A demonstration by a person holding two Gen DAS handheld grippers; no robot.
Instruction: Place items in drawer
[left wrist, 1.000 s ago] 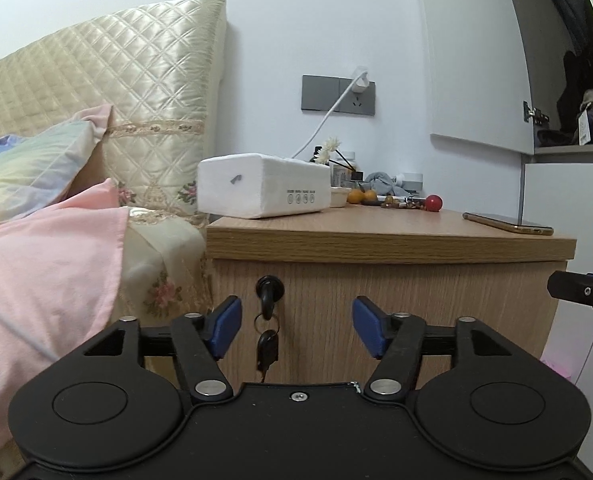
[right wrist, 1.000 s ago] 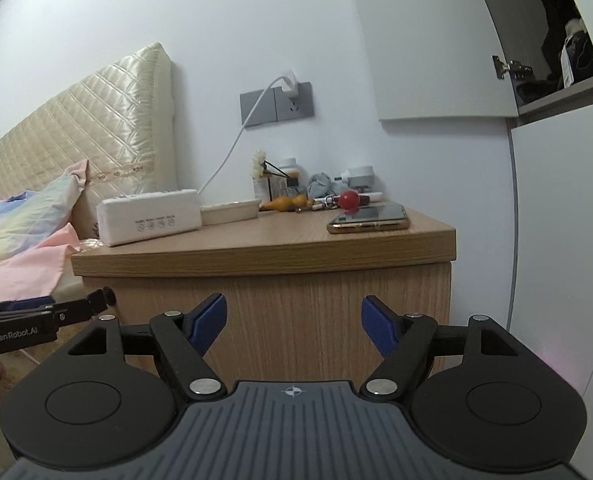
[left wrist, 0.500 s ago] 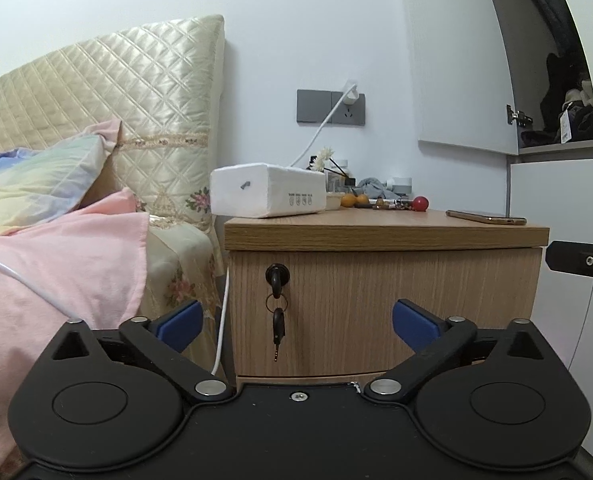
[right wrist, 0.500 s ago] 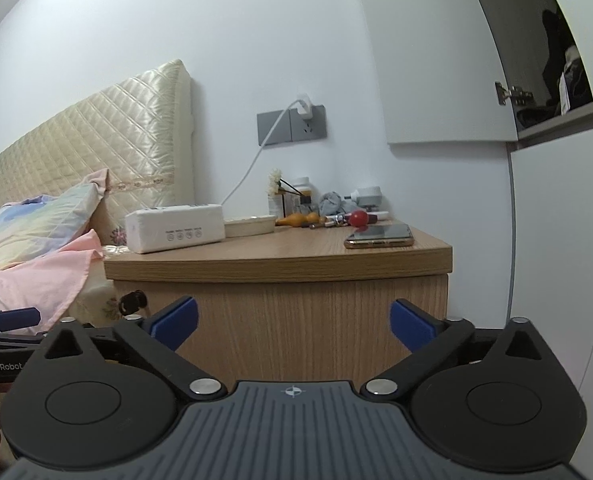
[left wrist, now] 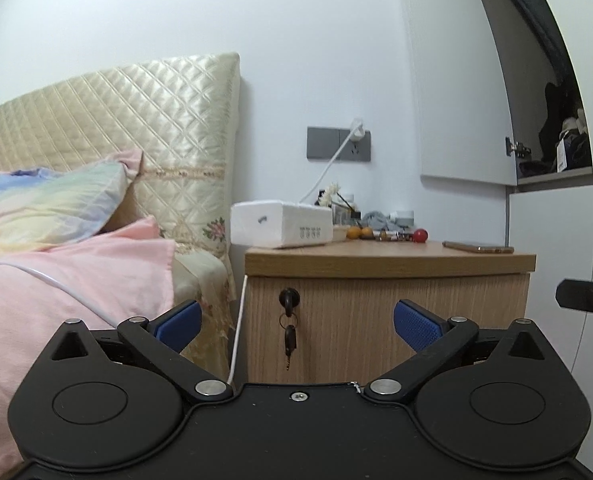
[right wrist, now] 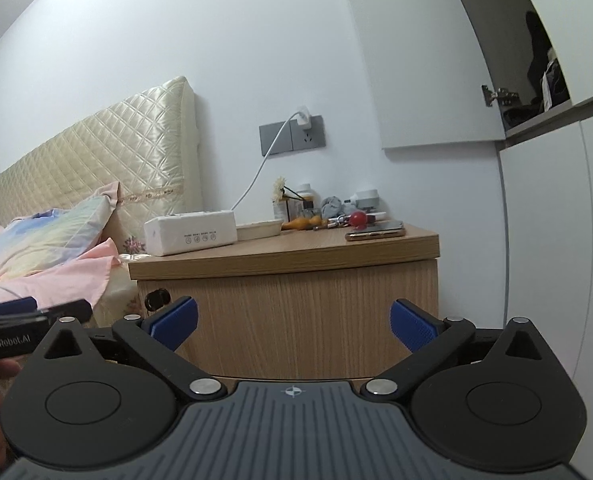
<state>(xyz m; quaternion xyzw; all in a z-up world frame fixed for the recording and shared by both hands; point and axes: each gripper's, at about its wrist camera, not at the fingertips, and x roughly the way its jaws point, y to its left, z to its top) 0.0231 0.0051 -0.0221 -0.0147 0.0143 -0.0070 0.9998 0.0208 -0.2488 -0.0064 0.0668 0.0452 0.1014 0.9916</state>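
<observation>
Facing the wooden nightstand (left wrist: 388,264), you hold both tongs spread wide w/ nothing between the blue pads. The left tongs (left wrist: 298,322) hang in front of the drawer front (left wrist: 376,320), a bit away from it, not touching. The key (left wrist: 289,298) sits in the lock at the left part of this front, and a second key hangs under it on a ring. The right tongs (right wrist: 292,322) are also in front of the nightstand, apart from it.

On the nightstand's top surface: a white tissue pack (right wrist: 190,233) at the left end, a phone (right wrist: 375,231) lying flat near the right end, a red ball (right wrist: 358,218) just behind the phone, and small bottles etc. at the back by the wall. The drawer is closed. The bed (left wrist: 76,272) stands left of the nightstand.
</observation>
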